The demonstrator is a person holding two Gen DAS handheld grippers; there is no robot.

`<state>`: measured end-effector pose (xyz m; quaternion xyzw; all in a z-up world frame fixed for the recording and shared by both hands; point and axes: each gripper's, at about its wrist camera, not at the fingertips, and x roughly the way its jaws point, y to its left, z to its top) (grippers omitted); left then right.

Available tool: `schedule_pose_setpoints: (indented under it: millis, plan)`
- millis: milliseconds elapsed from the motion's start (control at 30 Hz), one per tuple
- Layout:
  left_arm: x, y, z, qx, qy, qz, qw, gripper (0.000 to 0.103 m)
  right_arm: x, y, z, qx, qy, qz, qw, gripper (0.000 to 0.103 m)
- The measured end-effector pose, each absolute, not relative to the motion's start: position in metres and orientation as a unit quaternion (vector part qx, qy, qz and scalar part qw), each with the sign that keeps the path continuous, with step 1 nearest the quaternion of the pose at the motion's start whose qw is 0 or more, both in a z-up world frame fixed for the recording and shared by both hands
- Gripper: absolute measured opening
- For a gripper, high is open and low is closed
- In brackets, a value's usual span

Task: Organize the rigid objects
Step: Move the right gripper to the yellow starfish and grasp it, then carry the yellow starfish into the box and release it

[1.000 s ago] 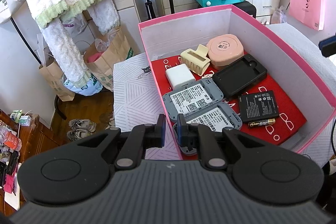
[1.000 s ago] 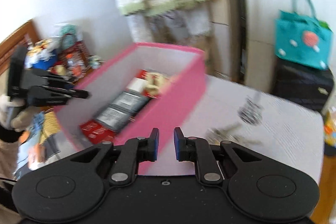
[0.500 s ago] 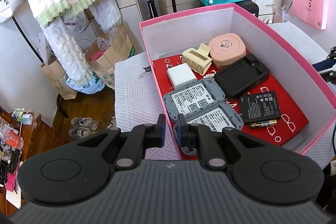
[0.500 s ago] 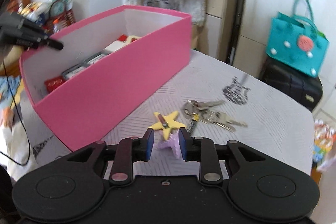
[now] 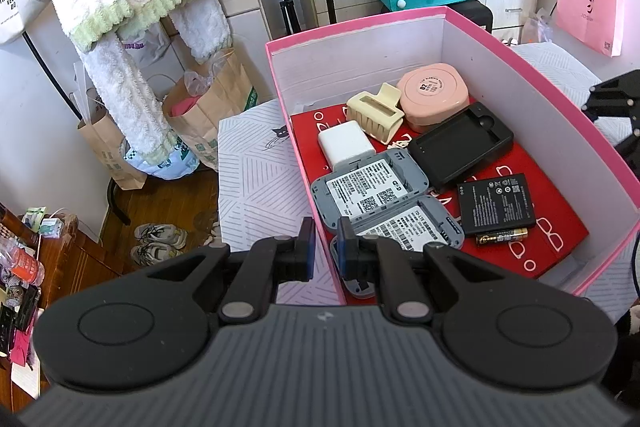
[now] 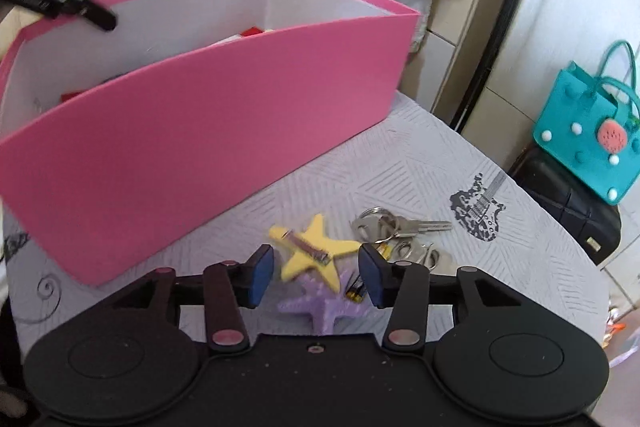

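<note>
My right gripper (image 6: 316,277), jaws spread wide, straddles yellow star (image 6: 316,251) to grab it; pink box (image 6: 208,131) at 11 o'clock. Left gripper (image 5: 323,251), jaws nearly shut & empty, pinches nothing, w/ box rim between.

Box (image 5: 472,39) on the desk (image 5: 256,183). In the box: compact (image 5: 434,95) far, clip (image 5: 374,117) left of it, charger (image 5: 346,145) nearer; cradle (image 5: 460,145) centre; two routers (image 5: 370,185) near left; battery (image 5: 496,205) right of them. Right of the box, on the desk: two stars (image 6: 316,251), keys (image 6: 394,227) to their right.
</note>
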<state>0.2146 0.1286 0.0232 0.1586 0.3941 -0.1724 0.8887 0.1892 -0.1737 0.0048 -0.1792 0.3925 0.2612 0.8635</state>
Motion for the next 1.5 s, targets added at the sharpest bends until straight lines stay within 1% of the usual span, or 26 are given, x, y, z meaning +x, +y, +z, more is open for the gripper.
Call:
schedule_pose_setpoints:
  millis: [67, 233, 333, 400, 600, 800, 933, 1033, 1133, 1233, 1333, 1500]
  plan:
    - [0.215, 0.129, 0.023, 0.158, 0.394, -0.173, 0.889, 0.010, 0.193, -0.176, 0.005, -0.170, 0.392, 0.262, 0.865, 0.049]
    - [0.215, 0.129, 0.023, 0.159, 0.394, -0.172, 0.889, 0.010, 0.195, -0.175, 0.005, -0.153, 0.396, 0.274, 0.863, 0.049]
    - [0.214, 0.129, 0.023, 0.158, 0.394, -0.172, 0.889, 0.010, 0.195, -0.170, 0.003, -0.159, 0.394, 0.274, 0.863, 0.052]
    - [0.214, 0.129, 0.023, 0.159, 0.394, -0.172, 0.889, 0.010, 0.196, -0.171, 0.002, -0.149, 0.399, 0.271, 0.863, 0.050]
    - [0.215, 0.129, 0.023, 0.159, 0.395, -0.173, 0.888, 0.010, 0.195, -0.174, 0.008, -0.124, 0.394, 0.260, 0.873, 0.049]
    - [0.215, 0.129, 0.023, 0.159, 0.397, -0.173, 0.887, 0.010, 0.182, -0.180, 0.037, -0.108, 0.366, 0.246, 0.891, 0.050]
    - [0.215, 0.128, 0.023, 0.159, 0.396, -0.173, 0.888, 0.010, 0.176, -0.179, 0.074, -0.082, 0.337, 0.253, 0.903, 0.050]
    - [0.216, 0.129, 0.023, 0.158, 0.397, -0.175, 0.887, 0.010, 0.179, -0.170, 0.100, -0.056, 0.332, 0.281, 0.899, 0.050]
    - [0.216, 0.128, 0.023, 0.158, 0.398, -0.175, 0.887, 0.010, 0.187, -0.154, 0.114, -0.030, 0.348, 0.320, 0.881, 0.050]
    - [0.216, 0.128, 0.022, 0.158, 0.400, -0.176, 0.885, 0.010, 0.200, -0.129, 0.115, -0.009, 0.383, 0.363, 0.850, 0.050]
    - [0.216, 0.128, 0.022, 0.157, 0.400, -0.176, 0.886, 0.010, 0.212, -0.099, 0.108, 0.004, 0.424, 0.391, 0.817, 0.050]
    - [0.217, 0.129, 0.023, 0.151, 0.401, -0.176, 0.886, 0.010, 0.227, -0.054, 0.079, -0.007, 0.485, 0.400, 0.777, 0.050]
